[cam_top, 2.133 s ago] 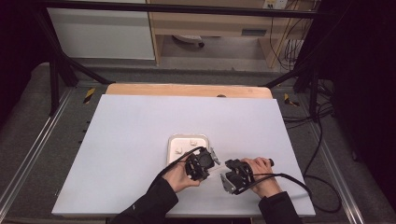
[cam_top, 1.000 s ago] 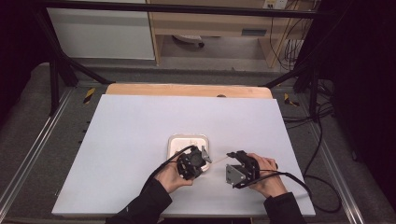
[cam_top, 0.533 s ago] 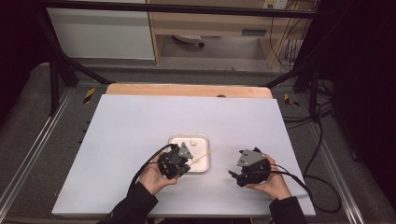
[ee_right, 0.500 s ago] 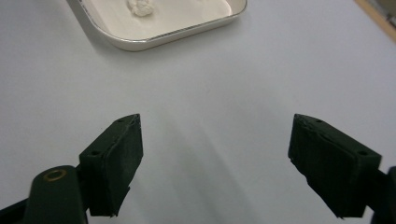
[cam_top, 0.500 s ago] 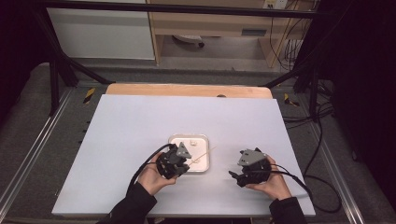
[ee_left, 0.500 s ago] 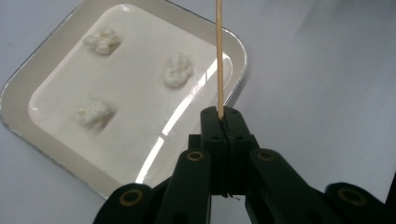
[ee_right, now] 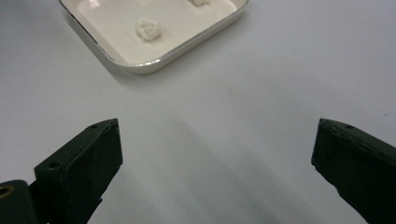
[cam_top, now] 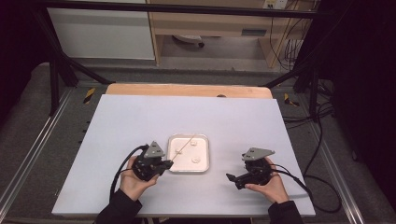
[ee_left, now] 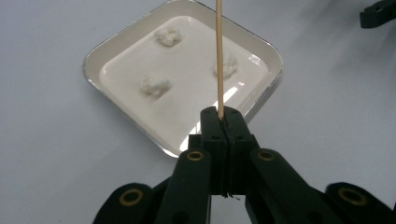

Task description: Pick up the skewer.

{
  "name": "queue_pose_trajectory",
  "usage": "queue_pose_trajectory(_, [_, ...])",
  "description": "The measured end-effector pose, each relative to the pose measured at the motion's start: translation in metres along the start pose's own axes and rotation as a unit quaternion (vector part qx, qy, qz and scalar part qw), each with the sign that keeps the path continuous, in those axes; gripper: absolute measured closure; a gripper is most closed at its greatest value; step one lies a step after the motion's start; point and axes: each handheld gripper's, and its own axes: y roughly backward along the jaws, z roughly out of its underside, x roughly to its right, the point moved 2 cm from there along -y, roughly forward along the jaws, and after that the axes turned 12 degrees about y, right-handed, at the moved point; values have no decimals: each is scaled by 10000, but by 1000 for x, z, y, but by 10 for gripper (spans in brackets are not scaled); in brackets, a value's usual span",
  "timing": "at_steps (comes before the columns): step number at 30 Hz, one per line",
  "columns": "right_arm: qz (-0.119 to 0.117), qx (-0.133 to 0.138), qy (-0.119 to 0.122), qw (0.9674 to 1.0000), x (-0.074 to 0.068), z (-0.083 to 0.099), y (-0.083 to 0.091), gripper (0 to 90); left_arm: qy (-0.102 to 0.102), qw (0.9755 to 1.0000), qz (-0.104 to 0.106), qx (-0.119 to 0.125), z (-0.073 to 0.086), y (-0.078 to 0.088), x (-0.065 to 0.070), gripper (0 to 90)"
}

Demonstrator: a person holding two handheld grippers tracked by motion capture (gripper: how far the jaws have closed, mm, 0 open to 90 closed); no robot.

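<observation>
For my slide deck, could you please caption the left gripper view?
Left gripper shut on a wooden skewer above a white tray holding three pale lumps.

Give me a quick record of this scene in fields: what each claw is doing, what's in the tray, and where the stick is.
left claw: shut on the wooden stick, near the tray's left edge in the high view
right claw: open, nothing between its jaws, which have just been opening, to the right of the tray
stick: thin, points out over the tray
tray: square, pale, shallow, on the white table
contents: three small white lumps
</observation>
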Motion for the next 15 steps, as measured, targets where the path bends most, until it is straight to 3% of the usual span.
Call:
queue_pose_trajectory(7, [-16, 330, -478, 9983, -1, -7, -1, 9, 248, 9987, -67, 438, 18, 19, -16, 887])
queue_pose_trajectory(15, [97, 485, -640, 9967, 0, -32, -6, 8, 410, 9966, -81, 704, 30, 29, -28, 887])
